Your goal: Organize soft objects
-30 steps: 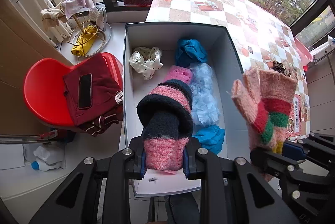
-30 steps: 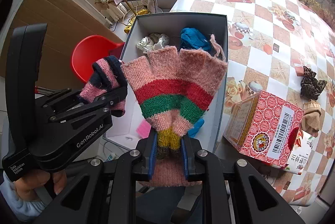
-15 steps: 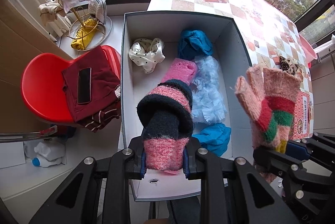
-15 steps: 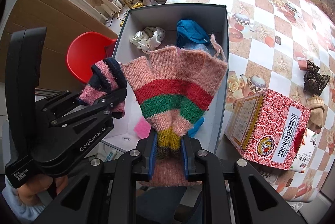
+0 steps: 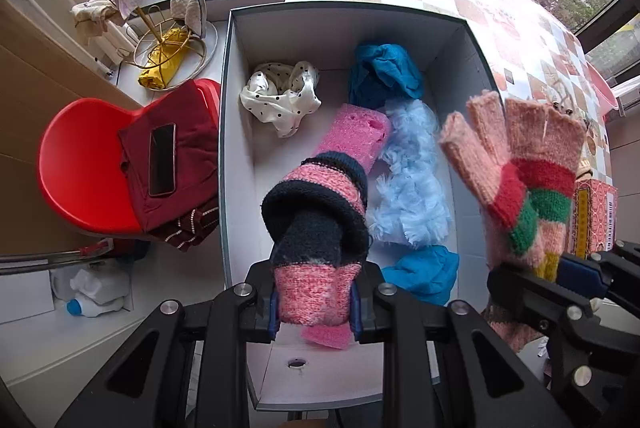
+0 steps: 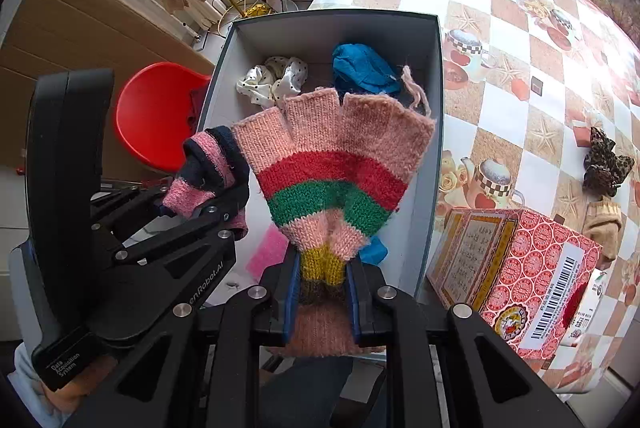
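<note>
My left gripper (image 5: 316, 302) is shut on a rolled pink and navy knit sock (image 5: 320, 212), held over the near half of the grey open box (image 5: 236, 148). To its right, my right gripper (image 6: 322, 288) is shut on the cuff of a pink fingerless glove (image 6: 336, 164) with red, green and yellow stripes; the glove (image 5: 520, 164) stands upright above the box's right wall. Inside the box lie a white polka-dot cloth (image 5: 282, 98), a pink sponge (image 5: 354, 136), blue cloths (image 5: 384, 74) and a pale blue fluffy piece (image 5: 412, 184).
Left of the box stands a red chair (image 5: 72, 164) with a maroon garment and a phone (image 5: 162, 158). A red patterned carton (image 6: 516, 268) sits on the checked tablecloth (image 6: 520, 40) right of the box, with a leopard scrunchie (image 6: 606, 162) and a tan knit piece (image 6: 604, 224) beyond.
Both grippers have sunk a little toward the box with their knitwear held; the box and its contents look larger and nearer. Grips are unchanged.
</note>
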Demonstrator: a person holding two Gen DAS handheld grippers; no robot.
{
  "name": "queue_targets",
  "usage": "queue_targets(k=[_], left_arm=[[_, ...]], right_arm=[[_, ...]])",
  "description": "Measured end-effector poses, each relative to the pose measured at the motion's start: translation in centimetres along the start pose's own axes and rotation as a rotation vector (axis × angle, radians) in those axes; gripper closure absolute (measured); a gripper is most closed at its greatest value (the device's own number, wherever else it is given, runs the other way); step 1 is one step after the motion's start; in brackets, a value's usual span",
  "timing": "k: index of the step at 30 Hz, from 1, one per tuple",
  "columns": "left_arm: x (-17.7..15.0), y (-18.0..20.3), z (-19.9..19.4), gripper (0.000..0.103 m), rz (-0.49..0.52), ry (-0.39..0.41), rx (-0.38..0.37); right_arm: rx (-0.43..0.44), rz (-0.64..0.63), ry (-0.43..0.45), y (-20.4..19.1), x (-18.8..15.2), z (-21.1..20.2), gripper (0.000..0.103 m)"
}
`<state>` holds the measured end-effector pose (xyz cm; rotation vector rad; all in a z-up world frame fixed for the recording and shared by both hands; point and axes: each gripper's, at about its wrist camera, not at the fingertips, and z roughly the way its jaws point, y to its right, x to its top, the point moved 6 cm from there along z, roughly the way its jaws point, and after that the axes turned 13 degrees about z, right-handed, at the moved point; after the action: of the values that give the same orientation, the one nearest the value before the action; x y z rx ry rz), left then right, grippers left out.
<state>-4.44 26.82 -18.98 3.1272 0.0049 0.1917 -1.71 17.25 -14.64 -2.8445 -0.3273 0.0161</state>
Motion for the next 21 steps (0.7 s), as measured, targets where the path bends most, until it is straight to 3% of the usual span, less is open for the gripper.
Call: queue_targets(k=[18,20,21], left_arm=[[0.4,0.1,1.8,0.075,-0.003,-0.025,-0.016],[0.4,0.2,1.7,0.072,0.002,-0.020,-0.016],[0.3,0.3,1.6,0.064,0.003,-0.018,-0.015]], right_arm=[[-0.052,-0.015,-0.021,0.0,1.4,2.1,0.082],[-0.052,-0.017,-0.021,0.0,1.4,2.2,0.082],[-0.054,-0.018,-0.019,0.0,1.5,2.1,0.082]])
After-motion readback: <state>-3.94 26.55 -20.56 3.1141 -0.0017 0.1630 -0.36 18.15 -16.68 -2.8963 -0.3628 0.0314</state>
